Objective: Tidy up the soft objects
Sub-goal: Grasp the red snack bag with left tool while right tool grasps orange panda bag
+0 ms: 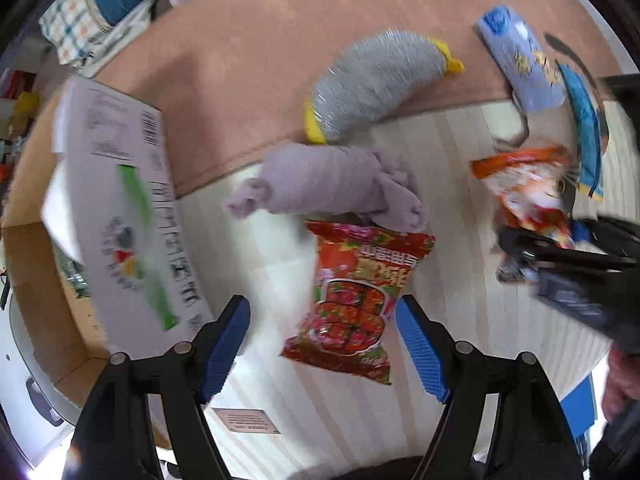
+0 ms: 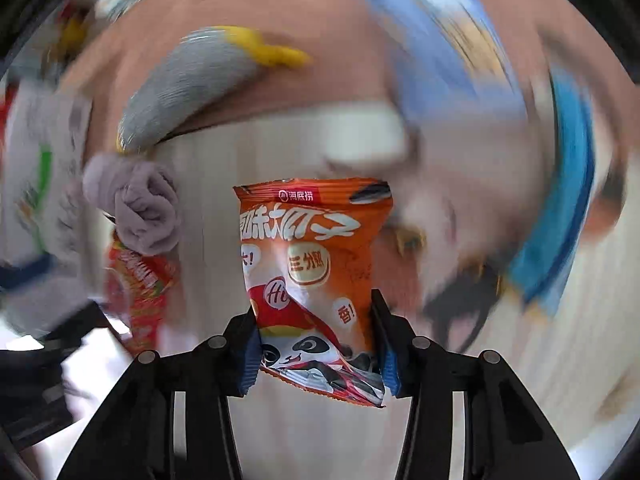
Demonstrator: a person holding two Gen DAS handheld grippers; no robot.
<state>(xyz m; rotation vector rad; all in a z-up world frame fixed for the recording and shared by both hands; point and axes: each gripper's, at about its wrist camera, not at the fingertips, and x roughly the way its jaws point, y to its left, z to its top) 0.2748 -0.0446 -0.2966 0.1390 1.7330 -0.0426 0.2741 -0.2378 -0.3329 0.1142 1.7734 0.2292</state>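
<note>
Now orange snack bag [image 2: 316,280] sits clamped within right tool [image 2: 316,344].

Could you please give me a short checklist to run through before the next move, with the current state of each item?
1. Right gripper has a firm hold on the orange snack packet: ok, pads pinch its lower part.
2. Left gripper is open for a pick: ok, fingers spread wide.
3. Red snack packet lies between the left fingers: ok, though whether they are low enough to grasp: cannot tell.
4. Purple cloth is clear of the red packet: not ok, the two overlap at the packet's top edge.
5. Cardboard box is open to receive items: ok.
6. Room left inside the box: cannot tell.
</note>
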